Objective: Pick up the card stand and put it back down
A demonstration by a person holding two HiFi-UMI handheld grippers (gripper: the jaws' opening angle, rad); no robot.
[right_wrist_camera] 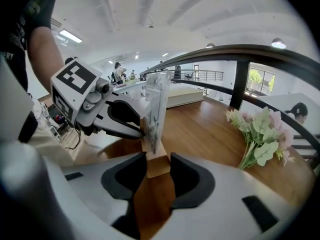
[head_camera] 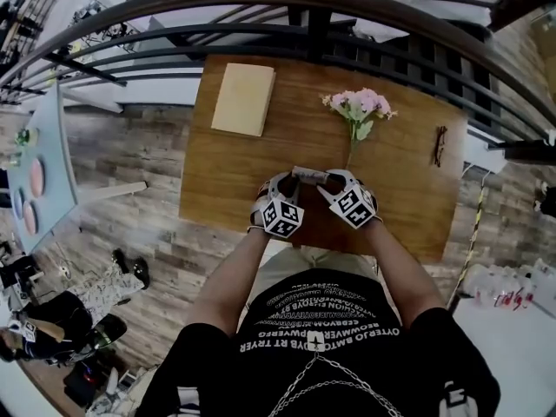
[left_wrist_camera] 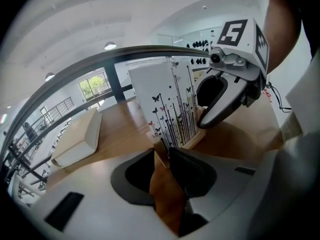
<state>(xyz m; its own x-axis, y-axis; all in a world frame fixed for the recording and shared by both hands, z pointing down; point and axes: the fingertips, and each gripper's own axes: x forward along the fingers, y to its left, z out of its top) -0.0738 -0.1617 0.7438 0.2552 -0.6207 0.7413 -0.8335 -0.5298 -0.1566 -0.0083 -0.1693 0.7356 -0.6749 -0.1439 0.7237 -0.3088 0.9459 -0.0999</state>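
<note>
The card stand (head_camera: 308, 175) is a narrow wooden base with an upright white card printed with black stems and butterflies (left_wrist_camera: 167, 99). It stands upright near the front middle of the wooden table (head_camera: 226, 172), and its base looks level with the tabletop. My left gripper (head_camera: 291, 182) holds one end of the base, with the wood wedged between its pads (left_wrist_camera: 162, 159). At the other end my right gripper (head_camera: 328, 181) is shut on the base block (right_wrist_camera: 157, 170). Each gripper shows in the other's view, the right one (left_wrist_camera: 220, 104) and the left one (right_wrist_camera: 120, 119).
A cream book (head_camera: 244, 99) lies at the table's far left. A bunch of pink flowers (head_camera: 360, 107) lies just behind the stand, and a small dark object (head_camera: 440, 144) sits at the right. A dark metal railing (head_camera: 261, 7) runs beyond the table's far edge.
</note>
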